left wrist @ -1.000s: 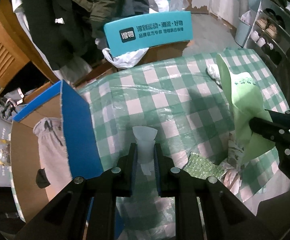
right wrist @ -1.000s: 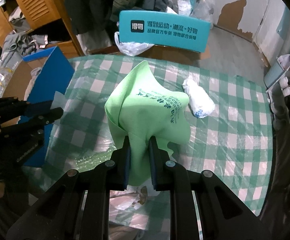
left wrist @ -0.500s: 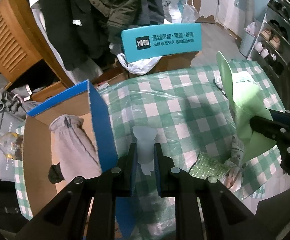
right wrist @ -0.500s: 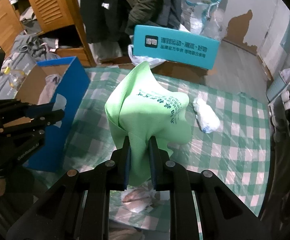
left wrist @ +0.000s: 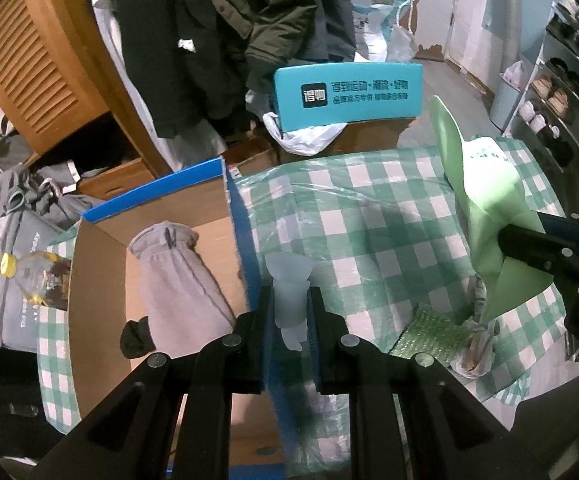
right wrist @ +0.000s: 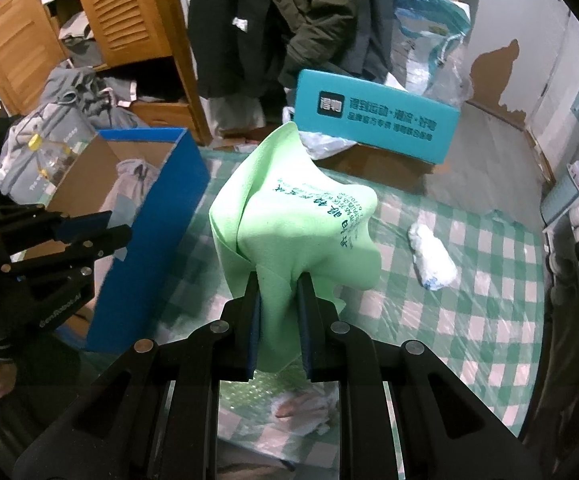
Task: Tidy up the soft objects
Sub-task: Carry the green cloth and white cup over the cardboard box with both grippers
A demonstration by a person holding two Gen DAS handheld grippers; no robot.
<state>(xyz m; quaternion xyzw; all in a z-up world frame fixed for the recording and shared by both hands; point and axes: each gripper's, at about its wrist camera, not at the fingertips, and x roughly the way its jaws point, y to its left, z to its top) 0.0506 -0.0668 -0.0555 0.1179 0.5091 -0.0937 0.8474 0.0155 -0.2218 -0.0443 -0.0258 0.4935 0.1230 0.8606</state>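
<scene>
Blue cardboard box [left wrist: 245, 264], open-topped, brown inside, standing at the left edge of a table under a green-and-white checked cloth [left wrist: 369, 208] with clear plastic over it; taken here as the landmark. Inside the box: a rolled grey garment [left wrist: 177, 280] with a dark sock-like piece [left wrist: 137, 338] at its near end. Left gripper [left wrist: 291, 300], jaws closed on a pale translucent scrap of film [left wrist: 289, 276], held above the box's table-side wall. Right gripper [right wrist: 278, 292], well right of the box over the table, jaws closed on a light green cloth bag [right wrist: 297, 224] with dark printed characters; the bag stands bunched above the fingers and hides the cloth behind it. On the table right of the box: green bubble wrap [left wrist: 429, 332], a crumpled plastic bag [left wrist: 475, 344] beside it, and a white wrapped bundle [right wrist: 433, 258] farther right, apart from the rest. Left of the box: a plastic bottle with yellow cap [left wrist: 29, 276] lying on grey clothing. Behind the box: a teal carton with white lettering [left wrist: 347, 94] on a brown box, dark coats [left wrist: 249, 20] hanging, a louvred wooden cabinet [left wrist: 37, 68]. Far right of the table: a shoe rack [left wrist: 561, 108]. Open room: the middle of the checked cloth between box and bag is bare; the box's interior near the table-side wall is unfilled.
</scene>
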